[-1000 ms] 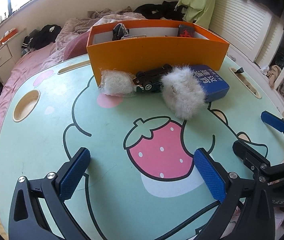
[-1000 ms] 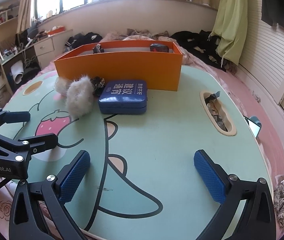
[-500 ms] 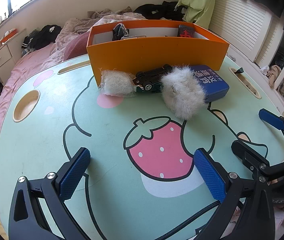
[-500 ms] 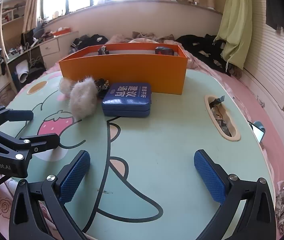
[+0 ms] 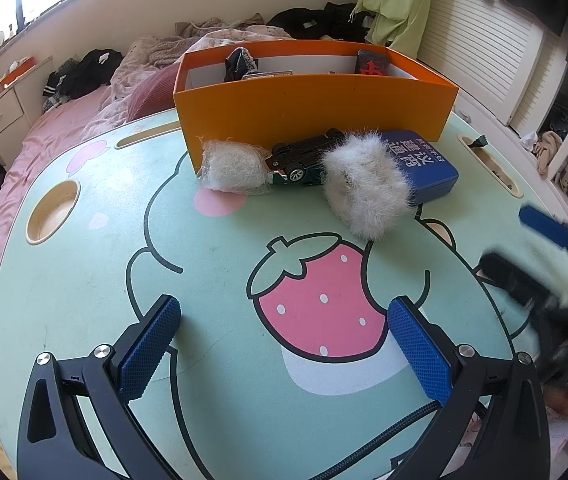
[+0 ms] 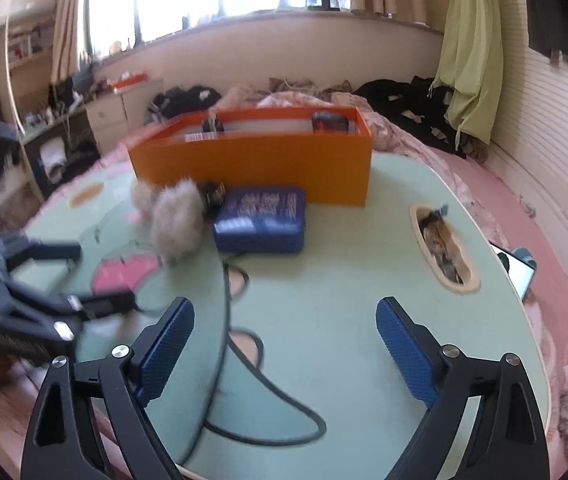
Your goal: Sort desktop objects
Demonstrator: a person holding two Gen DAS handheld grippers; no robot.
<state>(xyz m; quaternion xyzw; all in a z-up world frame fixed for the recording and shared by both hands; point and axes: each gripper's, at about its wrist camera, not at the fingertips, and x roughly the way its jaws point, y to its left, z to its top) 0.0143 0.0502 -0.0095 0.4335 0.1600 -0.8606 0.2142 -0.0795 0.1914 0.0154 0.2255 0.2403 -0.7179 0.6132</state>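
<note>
An orange box (image 5: 312, 116) (image 6: 252, 168) stands at the table's far side with a few items inside. In front of it lie a wrapped white ball (image 5: 232, 168), an overturned toy car (image 5: 304, 156), a white furry piece (image 5: 364, 188) (image 6: 176, 220) and a blue tin (image 5: 424, 160) (image 6: 262, 220). My left gripper (image 5: 284, 344) is open over the strawberry print, well short of these things. My right gripper (image 6: 286, 344) has its jaws closing with nothing between them, and it shows blurred at the right edge (image 5: 504, 236) of the left wrist view.
The mint table (image 5: 84, 280) has a round cup hole (image 5: 52, 212) at the left and a long slot (image 6: 444, 248) holding clutter at the right. A phone (image 6: 518, 272) lies by the right edge. A pink bed with clothes surrounds the table.
The right gripper's jaws have narrowed and its view has tipped upward, now blurred by motion. The left gripper and the objects have not moved.
</note>
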